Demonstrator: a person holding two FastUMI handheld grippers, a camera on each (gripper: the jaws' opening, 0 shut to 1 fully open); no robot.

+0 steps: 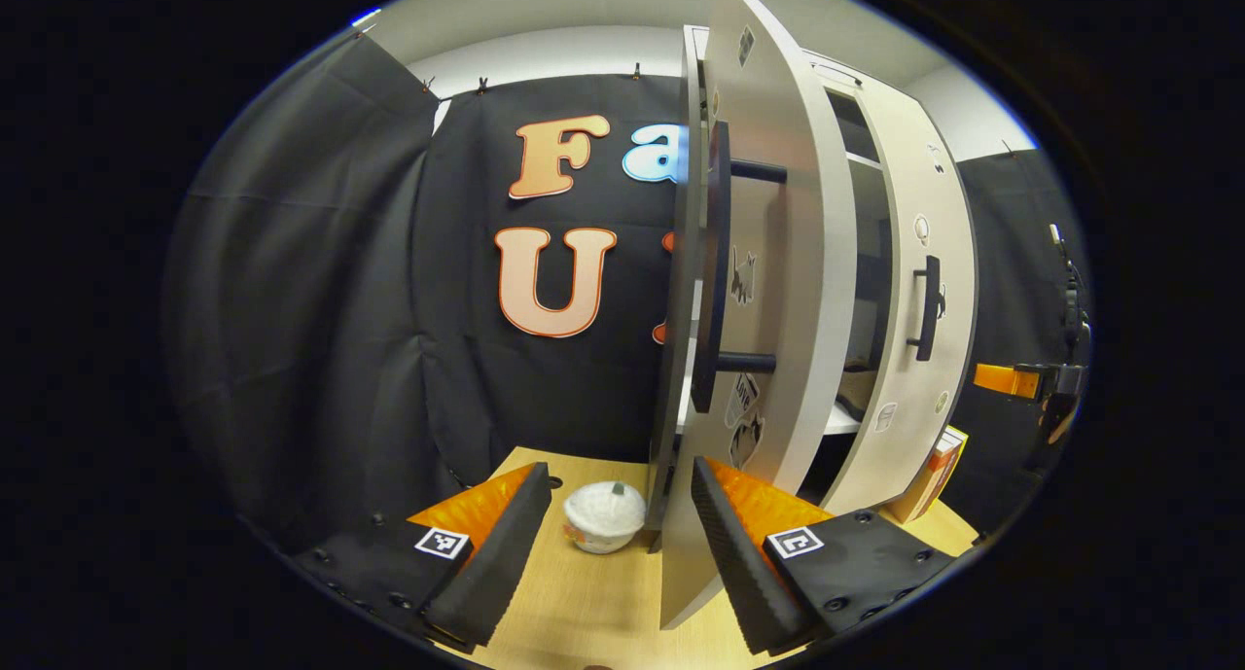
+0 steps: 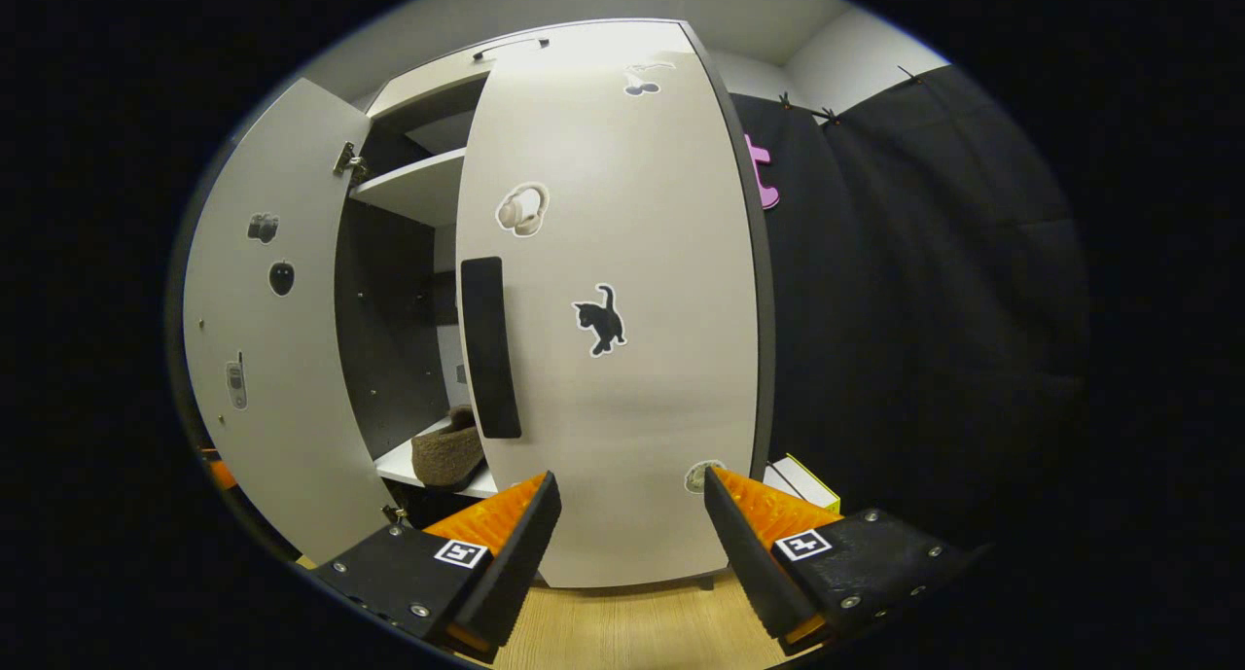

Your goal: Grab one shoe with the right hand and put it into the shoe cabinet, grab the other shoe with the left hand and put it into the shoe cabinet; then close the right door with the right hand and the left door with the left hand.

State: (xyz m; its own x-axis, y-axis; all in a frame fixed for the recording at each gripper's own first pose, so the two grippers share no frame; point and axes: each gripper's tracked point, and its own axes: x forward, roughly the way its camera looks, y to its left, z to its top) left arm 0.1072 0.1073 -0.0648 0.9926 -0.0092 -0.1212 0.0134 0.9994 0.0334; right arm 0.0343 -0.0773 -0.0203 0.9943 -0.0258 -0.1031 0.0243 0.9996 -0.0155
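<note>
Cabinet (image 2: 428,87) stands pale and tall on the tabletop (image 2: 632,631), its inside dark. In the right gripper view the right door (image 2: 613,310) is nearly shut, with a long dark handle (image 2: 489,347) near its free edge and a cat sticker (image 2: 601,320) at mid-height. The left door (image 2: 263,359) is swung wide, its inner face dotted with small stickers. Through the gap between the doors a brown shoe (image 2: 447,453) lies on a lower white shelf (image 2: 409,471), well behind and to the left of the right claw (image 2: 632,524). That claw hangs apart just before the right door's lower part, gripping nothing; whether a fingertip touches the panel I cannot tell.

In the left gripper view the left door (image 1: 778,291) stands edge-on, its handle (image 1: 715,271) on the near face. The left claw (image 1: 622,529) is spread wide and empty, with the door's bottom edge lying between its fingers, closer to the right-hand one. A small white bowl (image 1: 605,516) sits on the tabletop just beyond the fingers, left of the door. Farther right is the right door (image 1: 924,339), and past it the other claw (image 1: 1021,380), small at the edge. A yellow box (image 1: 934,471) leans at the cabinet's foot.
</note>
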